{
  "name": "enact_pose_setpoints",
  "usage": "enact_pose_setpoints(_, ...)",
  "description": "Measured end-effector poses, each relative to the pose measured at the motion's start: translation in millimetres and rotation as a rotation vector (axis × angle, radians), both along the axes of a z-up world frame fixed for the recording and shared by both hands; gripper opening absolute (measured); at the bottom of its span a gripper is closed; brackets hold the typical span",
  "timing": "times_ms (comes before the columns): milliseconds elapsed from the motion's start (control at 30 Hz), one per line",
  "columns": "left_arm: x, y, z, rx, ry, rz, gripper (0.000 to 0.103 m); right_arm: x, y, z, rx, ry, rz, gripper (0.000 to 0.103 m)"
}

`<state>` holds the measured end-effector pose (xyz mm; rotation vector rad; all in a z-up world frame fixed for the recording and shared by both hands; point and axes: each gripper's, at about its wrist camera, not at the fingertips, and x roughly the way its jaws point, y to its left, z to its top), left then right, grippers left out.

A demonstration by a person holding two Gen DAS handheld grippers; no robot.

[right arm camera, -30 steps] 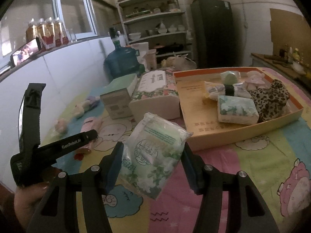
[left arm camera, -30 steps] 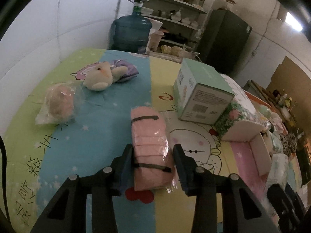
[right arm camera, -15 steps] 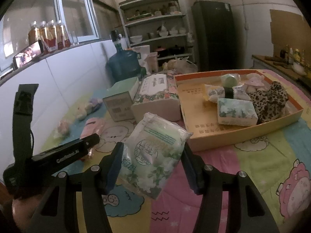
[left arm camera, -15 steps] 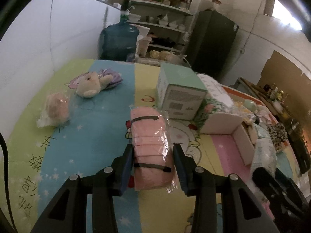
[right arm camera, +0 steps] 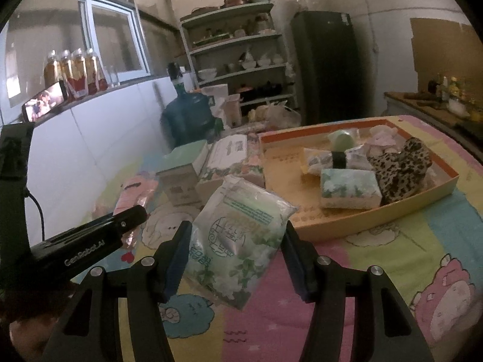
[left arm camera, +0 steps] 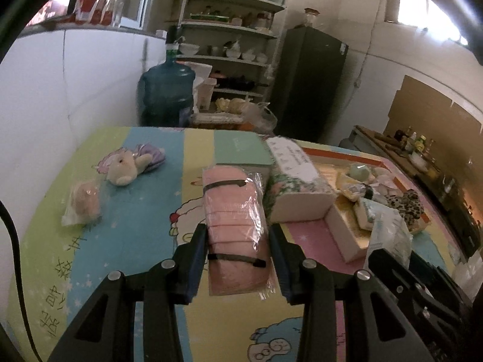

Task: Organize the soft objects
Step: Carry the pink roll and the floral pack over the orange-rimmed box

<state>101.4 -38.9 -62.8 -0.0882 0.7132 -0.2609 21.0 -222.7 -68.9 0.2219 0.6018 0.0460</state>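
My left gripper (left arm camera: 238,241) is shut on a pink wrapped towel pack (left arm camera: 235,226) with two black bands, held above the cartoon-print cloth. My right gripper (right arm camera: 237,244) is shut on a green-and-white tissue pack (right arm camera: 238,238), held above the cloth in front of the orange-rimmed tray (right arm camera: 377,220). The tray holds a floral tissue pack (right arm camera: 350,188), a banded bundle (right arm camera: 335,157) and a leopard-print cloth (right arm camera: 401,166). The right gripper shows at the lower right of the left wrist view (left arm camera: 389,259). The left gripper shows at the left of the right wrist view (right arm camera: 99,238).
A plush rabbit (left arm camera: 126,167) and a bagged pink toy (left arm camera: 84,202) lie on the cloth at the left. A mint-topped box (left arm camera: 241,150) and a floral tissue box (left arm camera: 295,187) stand by the tray. A water jug (left arm camera: 167,93), shelves and a dark fridge (left arm camera: 308,81) stand behind.
My left gripper has lifted the pink pack off the cloth and swung right, toward the tray. My right gripper still holds the tissue pack, nearly in place.
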Motion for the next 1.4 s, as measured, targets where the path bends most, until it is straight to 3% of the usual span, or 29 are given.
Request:
enact_pose_setpoints(700, -15.8, -54.5, 24.3, 0.019, -0.09, -0.099, 0.042, -21.5, -47.4, 15.5, 0.009, -0.068, -0.105, 0.059)
enact_pose_setpoints(1400, -11.4, -130.8, 21.4, 0.005, -0.091, -0.242, 0.042, -33.8, -110.9, 12.2, 0.043, -0.087, -0.239, 0.059)
